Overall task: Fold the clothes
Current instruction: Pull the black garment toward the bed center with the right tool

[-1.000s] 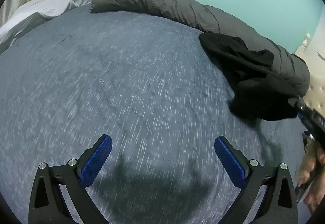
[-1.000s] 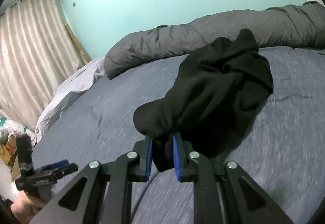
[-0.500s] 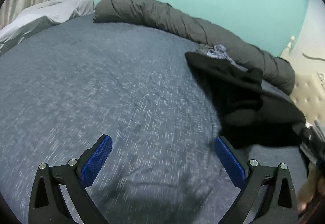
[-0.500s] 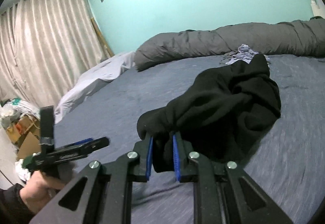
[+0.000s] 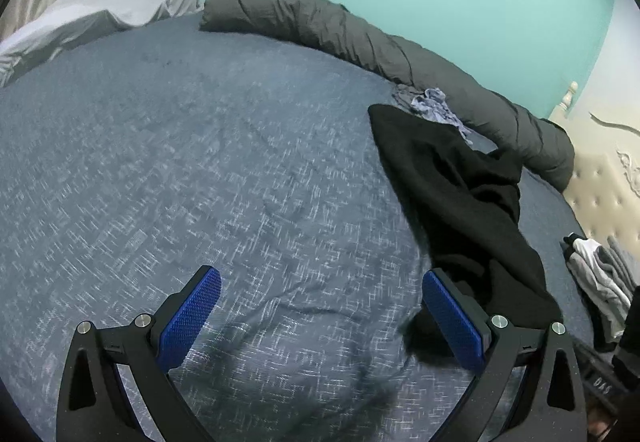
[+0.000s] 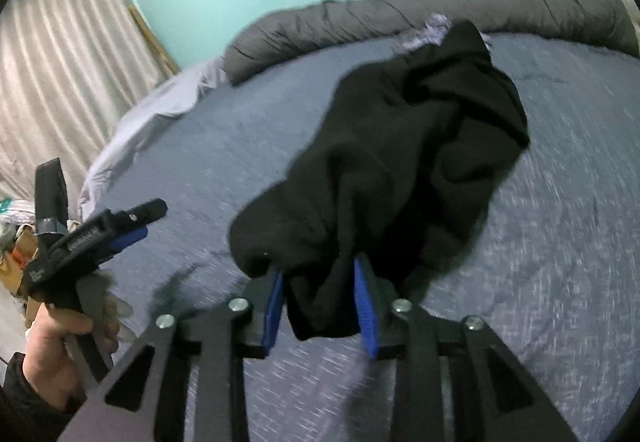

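Note:
A crumpled black garment lies stretched across the blue-grey bed. My right gripper is shut on the garment's near bunched end, with cloth between the blue pads. In the left wrist view the garment lies at the right, its near end just beyond my right finger. My left gripper is open and empty, low over the bed. It also shows in the right wrist view, held by a hand at the left.
A rolled grey duvet runs along the far edge by the teal wall. A small blue-white patterned cloth lies beside it. Folded grey and white clothes sit at the right by the padded headboard. Pale sheets lie far left.
The right gripper has dragged the black garment nearer across the bed, uncovering the patterned cloth. The left gripper stays open and has come closer to the garment's near end.

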Demonstrator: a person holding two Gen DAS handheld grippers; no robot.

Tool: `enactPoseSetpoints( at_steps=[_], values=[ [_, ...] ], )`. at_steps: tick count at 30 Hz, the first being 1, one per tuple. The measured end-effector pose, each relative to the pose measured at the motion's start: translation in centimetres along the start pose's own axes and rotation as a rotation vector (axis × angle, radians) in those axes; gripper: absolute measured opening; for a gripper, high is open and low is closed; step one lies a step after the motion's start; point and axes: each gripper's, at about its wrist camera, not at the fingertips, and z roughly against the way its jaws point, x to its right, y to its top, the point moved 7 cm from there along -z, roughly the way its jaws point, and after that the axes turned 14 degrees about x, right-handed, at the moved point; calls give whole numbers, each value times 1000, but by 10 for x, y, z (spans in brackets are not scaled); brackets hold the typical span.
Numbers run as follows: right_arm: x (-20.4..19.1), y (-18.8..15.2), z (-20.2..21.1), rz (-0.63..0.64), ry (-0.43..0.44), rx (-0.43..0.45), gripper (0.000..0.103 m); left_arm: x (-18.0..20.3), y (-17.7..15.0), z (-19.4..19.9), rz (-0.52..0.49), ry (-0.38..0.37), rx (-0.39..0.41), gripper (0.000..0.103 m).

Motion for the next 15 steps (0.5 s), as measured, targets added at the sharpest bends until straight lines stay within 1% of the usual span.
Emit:
enactPoseSetpoints(
  at_steps=[1, 4, 6, 9, 10, 13, 15],
  values=[
    [4, 1, 4, -13, 1, 8, 39, 0, -1, -3, 4, -3, -6, 103],
    [19, 6, 23, -72, 4, 56, 41, 5, -2, -10, -14, -10, -2, 103],
    [35, 14, 39, -138, -6, 122, 44, 11, -4, -16, -26, -18, -10, 103],
    [61, 26, 51, -203, -50, 206, 55, 21, -8, -26, -43, -30, -27, 103],
    [71, 30, 52, -211, -72, 227, 55, 25, -9, -28, -48, -36, -31, 103],
    [102, 34, 46, -270, -131, 243, 55, 41, -10, -34, -67, -64, -37, 103],
    [118, 33, 42, -330, -147, 256, 55, 52, -11, -37, -75, -91, -44, 103]
  ],
)
